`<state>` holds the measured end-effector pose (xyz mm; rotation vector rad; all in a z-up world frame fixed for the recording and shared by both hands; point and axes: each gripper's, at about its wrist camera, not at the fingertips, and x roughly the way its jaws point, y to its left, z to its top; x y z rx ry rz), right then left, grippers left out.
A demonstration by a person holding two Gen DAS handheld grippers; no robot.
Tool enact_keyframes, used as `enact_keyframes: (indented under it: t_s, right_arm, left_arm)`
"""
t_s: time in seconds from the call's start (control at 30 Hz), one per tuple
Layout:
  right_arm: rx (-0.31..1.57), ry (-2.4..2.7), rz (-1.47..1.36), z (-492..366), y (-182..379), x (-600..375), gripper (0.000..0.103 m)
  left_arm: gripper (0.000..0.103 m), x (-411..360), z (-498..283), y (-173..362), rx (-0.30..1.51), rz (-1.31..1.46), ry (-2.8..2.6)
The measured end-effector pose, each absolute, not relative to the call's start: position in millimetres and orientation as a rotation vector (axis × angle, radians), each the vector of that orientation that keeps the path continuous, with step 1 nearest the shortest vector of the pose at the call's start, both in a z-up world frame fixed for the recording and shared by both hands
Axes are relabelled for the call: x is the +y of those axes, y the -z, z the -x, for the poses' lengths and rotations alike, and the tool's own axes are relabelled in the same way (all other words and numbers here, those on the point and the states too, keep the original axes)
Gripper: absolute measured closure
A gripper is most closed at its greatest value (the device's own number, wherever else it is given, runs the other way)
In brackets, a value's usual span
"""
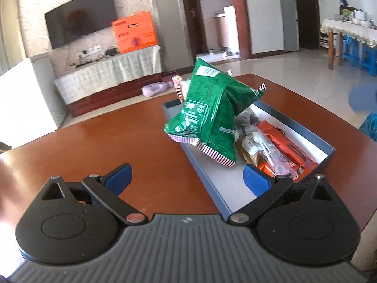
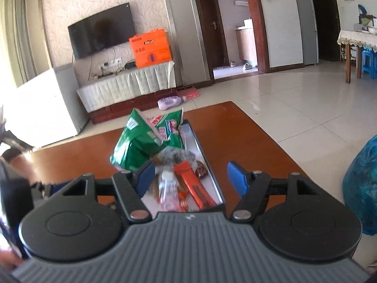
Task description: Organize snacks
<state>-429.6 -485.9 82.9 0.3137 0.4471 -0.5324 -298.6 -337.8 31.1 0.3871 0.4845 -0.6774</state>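
A grey-blue shallow box (image 1: 207, 179) with a white inside lies on the brown table (image 1: 106, 146). A crumpled green snack bag (image 1: 212, 113) leans on its far left rim. Orange bars (image 1: 282, 143) and clear-wrapped snacks (image 1: 266, 151) lie inside. My left gripper (image 1: 188, 179) is open and empty, fingers straddling the box's near left wall. In the right wrist view the box (image 2: 212, 176), green bag (image 2: 146, 141) and orange bar (image 2: 195, 184) sit just ahead. My right gripper (image 2: 190, 176) is open and empty above the box's near end.
A blue plastic bag (image 2: 362, 186) sits at the table's right edge. Part of the other gripper and a hand show at the far left (image 2: 14, 188). Beyond the table are a TV stand (image 2: 127, 87), an orange carton (image 2: 150, 47) and tiled floor (image 2: 294, 99).
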Motion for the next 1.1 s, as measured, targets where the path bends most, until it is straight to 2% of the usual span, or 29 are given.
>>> enact_keyframes:
  t_s: [0.23, 0.53, 1.1]
  right_arm:
    - [0.569, 0.505, -0.215, 459, -82, -466, 0.033]
    - [0.659, 0.459, -0.174, 463, -65, -456, 0.033]
    - [0.75, 0.423, -0.128, 459, -41, -448, 0.033]
  left_arm:
    - [0.001, -300, 335, -47, 0.418, -0.421, 0.602]
    - [0.001, -242, 355, -76, 0.453, -0.324, 0.555]
    - [0.001, -217, 393, -67, 0.499, -0.363, 0.592]
